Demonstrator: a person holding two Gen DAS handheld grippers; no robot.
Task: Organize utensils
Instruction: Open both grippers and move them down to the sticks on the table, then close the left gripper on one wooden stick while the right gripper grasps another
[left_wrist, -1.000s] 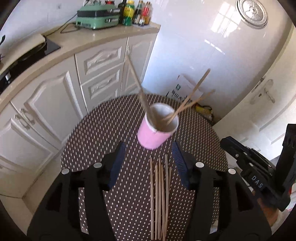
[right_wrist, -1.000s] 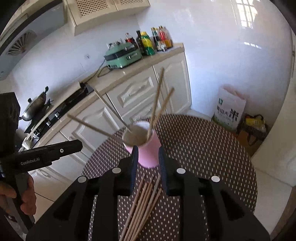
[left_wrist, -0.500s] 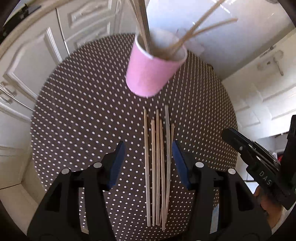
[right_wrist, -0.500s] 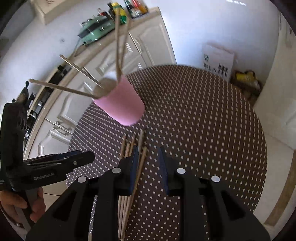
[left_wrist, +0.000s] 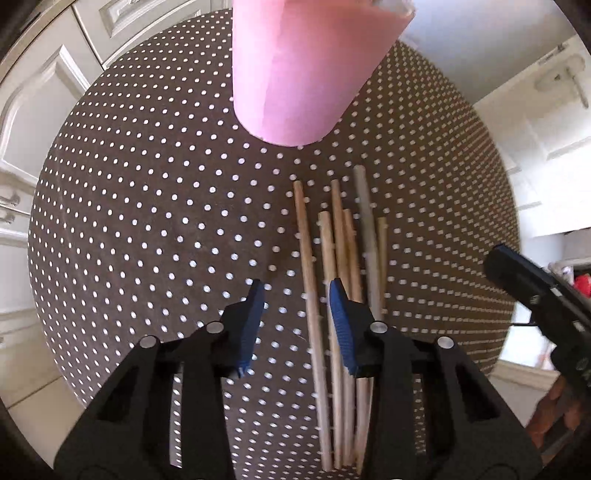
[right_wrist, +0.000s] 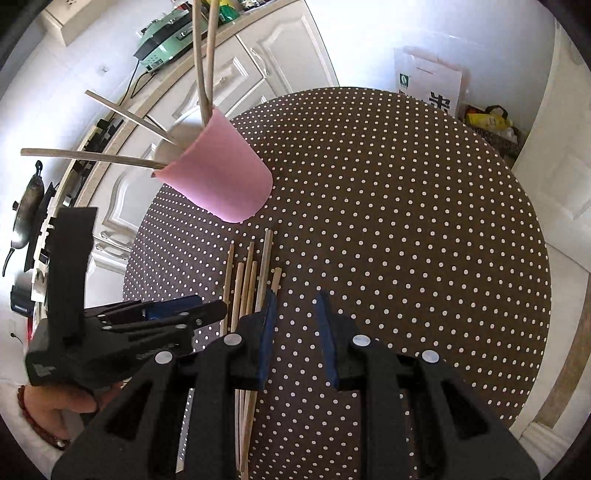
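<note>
Several loose wooden chopsticks (left_wrist: 343, 258) lie side by side on the round dotted table (left_wrist: 147, 221), just in front of a pink cup (left_wrist: 295, 74). My left gripper (left_wrist: 297, 325) points down at them, its jaws closing. The leftmost chopstick lies between the jaws, and the pads do not press it. In the right wrist view the cup (right_wrist: 221, 177) holds several upright chopsticks, and the loose chopsticks (right_wrist: 255, 280) lie near it. My right gripper (right_wrist: 297, 332) hovers just right of the bundle, narrowly open and holding nothing. The left gripper (right_wrist: 207, 312) reaches in from the left.
White kitchen cabinets (right_wrist: 280, 48) curve round the table's far side. On the counter are a green appliance (right_wrist: 166, 33) and a stove with a pan (right_wrist: 27, 203). A white bag (right_wrist: 432, 81) stands on the floor behind the table (right_wrist: 406, 221).
Both grippers have sunk toward the table and tipped downward. The left one has come down over the loose chopsticks and its jaws have narrowed around the leftmost one.
</note>
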